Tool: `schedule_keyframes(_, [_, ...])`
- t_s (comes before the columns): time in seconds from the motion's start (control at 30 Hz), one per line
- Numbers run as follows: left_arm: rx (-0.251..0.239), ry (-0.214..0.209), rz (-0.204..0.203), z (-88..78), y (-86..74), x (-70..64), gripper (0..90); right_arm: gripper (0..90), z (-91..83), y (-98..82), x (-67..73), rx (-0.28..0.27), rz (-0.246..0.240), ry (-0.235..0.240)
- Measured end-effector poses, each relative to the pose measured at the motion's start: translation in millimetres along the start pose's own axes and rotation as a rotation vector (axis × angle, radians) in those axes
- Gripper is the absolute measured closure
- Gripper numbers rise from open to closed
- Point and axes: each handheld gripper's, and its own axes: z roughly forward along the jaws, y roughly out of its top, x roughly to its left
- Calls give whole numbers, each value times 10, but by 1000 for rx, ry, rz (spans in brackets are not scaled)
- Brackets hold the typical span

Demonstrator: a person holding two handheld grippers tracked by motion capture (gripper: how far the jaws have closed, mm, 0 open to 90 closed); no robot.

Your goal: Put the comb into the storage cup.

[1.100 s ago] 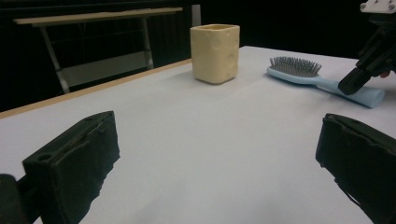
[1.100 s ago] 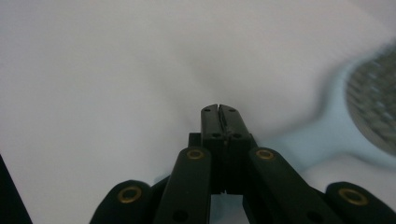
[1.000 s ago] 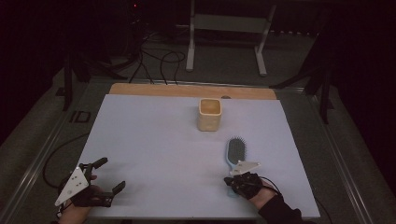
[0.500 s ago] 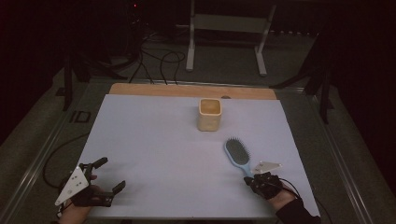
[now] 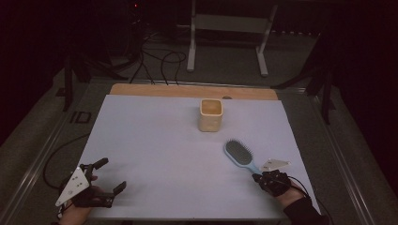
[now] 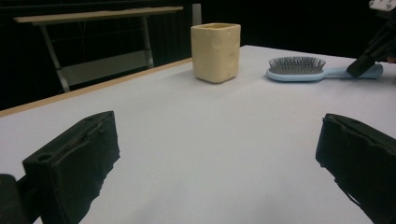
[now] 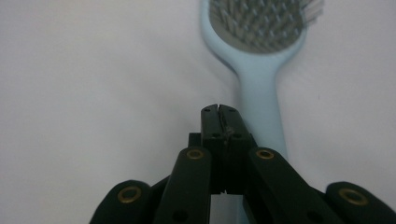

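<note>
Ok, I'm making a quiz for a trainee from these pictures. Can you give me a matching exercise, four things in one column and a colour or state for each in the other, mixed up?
Things:
1. hairbrush
2. cup
3. left gripper
4. right gripper

Colours or states:
A. jaws shut together, nothing between them
B. pale yellow, standing upright
C. light blue, lying with bristles up
D. jaws wide apart, nothing between them

Pairs: 1-C, 2-B, 3-D, 4-A
</note>
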Motion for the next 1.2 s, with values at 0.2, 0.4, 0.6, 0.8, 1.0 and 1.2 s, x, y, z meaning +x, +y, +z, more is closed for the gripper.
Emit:
schedule_keyframes(0.2, [-1,1,1,-5,3,-2,0,900,-79,100,30,-15,-44,4])
schedule_keyframes(0.4, [-1,0,2,-4,3,-1,0,900,-156,169,-4,-11,-63,-11])
schedule_keyframes(0.6, [0,0,2,-4,4,-2,0,900,-249,246,-81,-4,-74,-35])
schedule_keyframes(0.8, [4,-8,0,0,2,-3,0,767,-281,320,-141,55,-73,-61])
schedule_keyframes(1.0, [4,-7,-2,-1,2,-2,0,621,-257,387,-193,120,-84,-58])
schedule_keyframes(1.2, [4,-7,0,-2,3,-3,0,414,-189,465,-224,178,-92,-18])
